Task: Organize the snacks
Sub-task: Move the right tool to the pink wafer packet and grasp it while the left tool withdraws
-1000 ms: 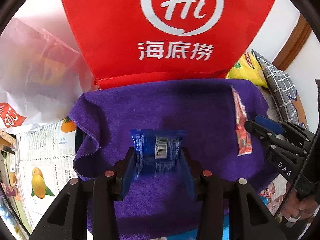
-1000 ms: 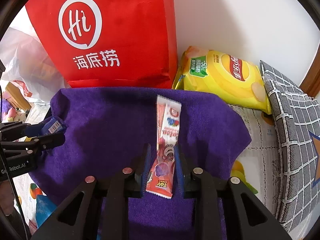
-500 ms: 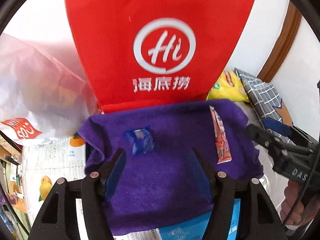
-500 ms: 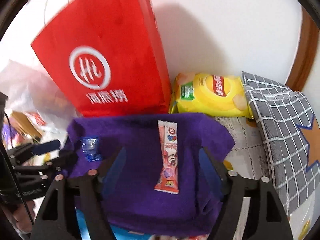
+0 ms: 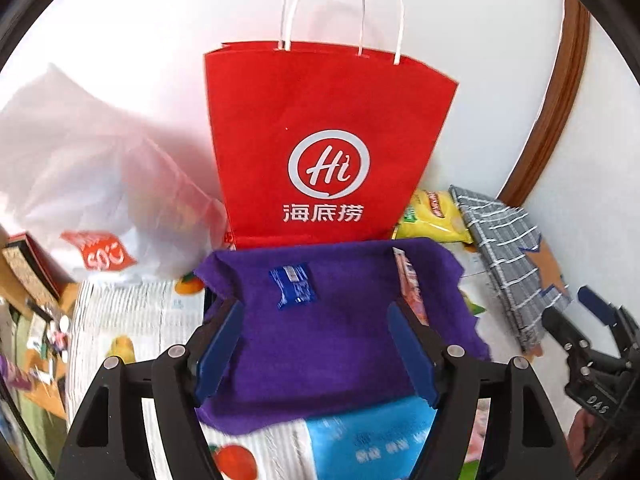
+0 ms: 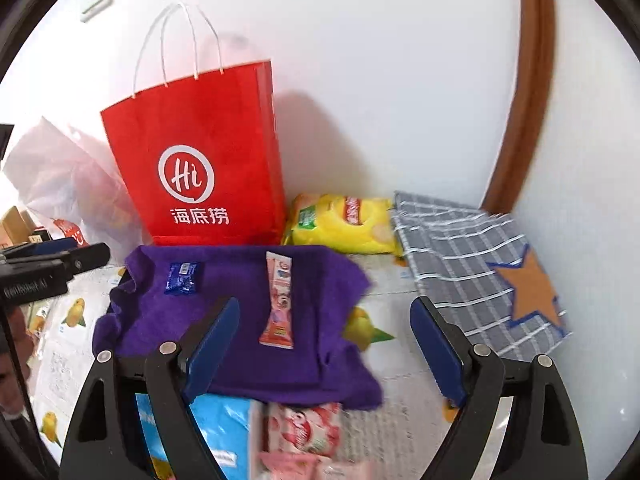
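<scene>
Blue snack packet [image 5: 295,287] lying flat on the purple cloth [image 5: 340,344], toward its left side, barcode facing up. Long pink stick snack [image 6: 278,301] flat on the same cloth further right, lengthwise front to back, well apart from the blue one. Neither touched by anything.

Left tongs [image 5: 316,350] spread and opening wider, nothing between the pads, just hovering above the cloth's near half. Right tongs [image 6: 324,350] also released and opening, nothing gripped, pink stick visible beyond the gap.

Red paper bag [image 5: 328,152] with white handles standing upright right behind the cloth, against the wall. Yellow chip bag [image 6: 346,224] just right of the red one, grey checked fabric with an orange star [image 6: 472,264] beside that. White plastic bag [image 5: 92,184] slumped on the left. Fruit-print covering [image 6: 68,320] on the worktop under everything, light blue pack [image 5: 368,440] poking out at the cloth's near edge.
</scene>
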The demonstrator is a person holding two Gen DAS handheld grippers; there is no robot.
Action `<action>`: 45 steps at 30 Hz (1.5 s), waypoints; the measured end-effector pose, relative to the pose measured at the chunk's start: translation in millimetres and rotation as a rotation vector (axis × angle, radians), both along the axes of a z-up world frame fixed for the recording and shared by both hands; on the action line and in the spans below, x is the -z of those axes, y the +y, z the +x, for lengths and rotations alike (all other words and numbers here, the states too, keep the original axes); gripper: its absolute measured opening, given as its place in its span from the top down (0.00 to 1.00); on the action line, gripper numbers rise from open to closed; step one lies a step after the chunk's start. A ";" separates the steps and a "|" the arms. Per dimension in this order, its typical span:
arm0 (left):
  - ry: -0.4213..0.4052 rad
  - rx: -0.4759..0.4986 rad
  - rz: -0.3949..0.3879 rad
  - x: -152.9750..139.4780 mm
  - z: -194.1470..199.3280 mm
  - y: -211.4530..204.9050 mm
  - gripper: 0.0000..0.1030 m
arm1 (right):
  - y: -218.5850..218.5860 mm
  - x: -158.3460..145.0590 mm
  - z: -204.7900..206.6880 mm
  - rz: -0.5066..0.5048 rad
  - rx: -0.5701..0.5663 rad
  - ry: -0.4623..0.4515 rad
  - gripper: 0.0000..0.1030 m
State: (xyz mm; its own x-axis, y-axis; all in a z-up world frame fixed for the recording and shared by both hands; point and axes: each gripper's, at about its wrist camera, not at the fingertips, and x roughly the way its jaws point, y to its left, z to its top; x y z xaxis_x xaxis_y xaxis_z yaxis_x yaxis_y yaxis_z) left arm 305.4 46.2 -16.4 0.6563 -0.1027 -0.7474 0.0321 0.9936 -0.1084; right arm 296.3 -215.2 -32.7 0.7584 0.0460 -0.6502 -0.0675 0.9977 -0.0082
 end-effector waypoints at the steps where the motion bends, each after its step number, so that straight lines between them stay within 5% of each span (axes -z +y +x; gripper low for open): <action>1: -0.007 0.000 -0.010 -1.3 -6.7 0.1 0.29 | -1.7 -0.8 -4.5 -0.005 -0.001 -0.002 0.16; 11: -0.027 -0.033 0.104 5.6 -82.0 7.1 0.29 | -21.4 1.7 -69.3 0.086 -0.060 0.005 0.16; 21: -0.032 -0.091 0.075 24.6 -140.1 25.8 0.29 | -43.5 31.2 -104.6 0.134 -0.058 0.031 0.16; 34: 0.051 -0.120 0.020 65.3 -152.5 38.3 0.29 | -59.2 112.3 -91.7 0.143 -0.070 0.213 0.45; 45: 0.097 -0.143 0.019 85.2 -146.3 51.4 0.29 | -53.3 161.9 -64.8 0.172 -0.108 0.301 0.45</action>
State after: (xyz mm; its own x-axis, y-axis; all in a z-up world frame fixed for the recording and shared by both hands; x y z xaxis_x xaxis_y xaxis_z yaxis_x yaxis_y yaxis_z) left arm 159.0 97.6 -101.6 0.5879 0.0013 -0.8089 -0.1199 0.9891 -0.0856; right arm 231.6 -268.5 -194.6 0.5192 0.2434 -0.8192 -0.1463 0.9697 0.1954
